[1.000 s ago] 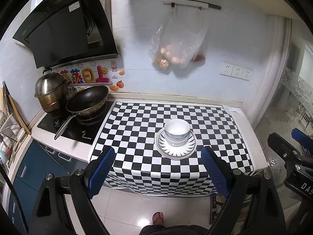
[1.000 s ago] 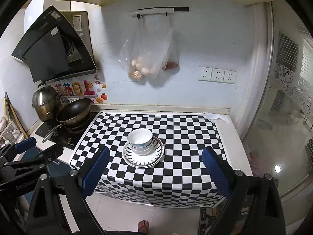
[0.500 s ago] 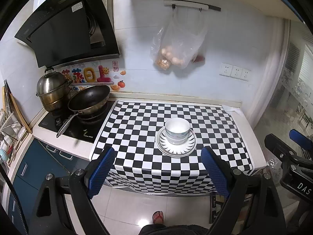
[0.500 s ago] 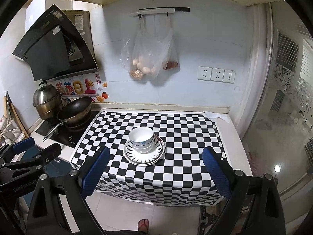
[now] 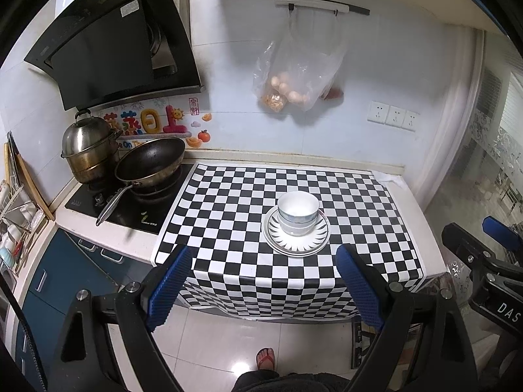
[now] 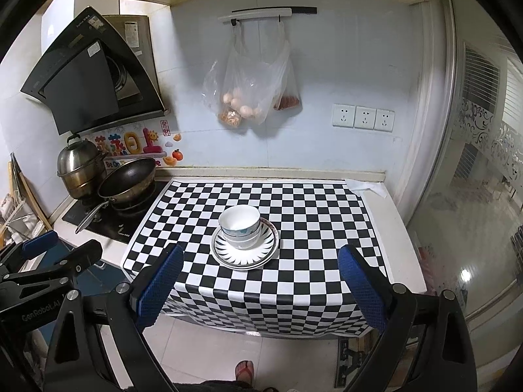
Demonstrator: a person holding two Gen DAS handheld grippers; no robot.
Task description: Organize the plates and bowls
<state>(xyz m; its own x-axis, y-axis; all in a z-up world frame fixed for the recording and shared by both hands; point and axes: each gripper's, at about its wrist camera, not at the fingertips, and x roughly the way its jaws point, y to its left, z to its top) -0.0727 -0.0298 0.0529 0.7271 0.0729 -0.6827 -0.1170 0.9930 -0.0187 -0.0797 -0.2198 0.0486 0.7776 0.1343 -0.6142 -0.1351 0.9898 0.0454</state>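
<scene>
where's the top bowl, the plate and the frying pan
top bowl (image 6: 239, 218): right wrist view, on its white inside.
plate (image 6: 261, 254): right wrist view, on the patterned rim beside the bowls.
frying pan (image 5: 150, 161): left wrist view, on its dark inside.

Checkered cloth (image 5: 228, 202) covers the counter and hangs over the near edge. Far left there's a black wok (image 5: 150, 161) on the stove (image 5: 130, 209), with a steel pot (image 5: 88, 147) right behind it under the range hood (image 5: 111, 42). A plastic bag (image 6: 248, 88) hangs on the back wall, sockets (image 6: 362, 117) off to its right.
</scene>
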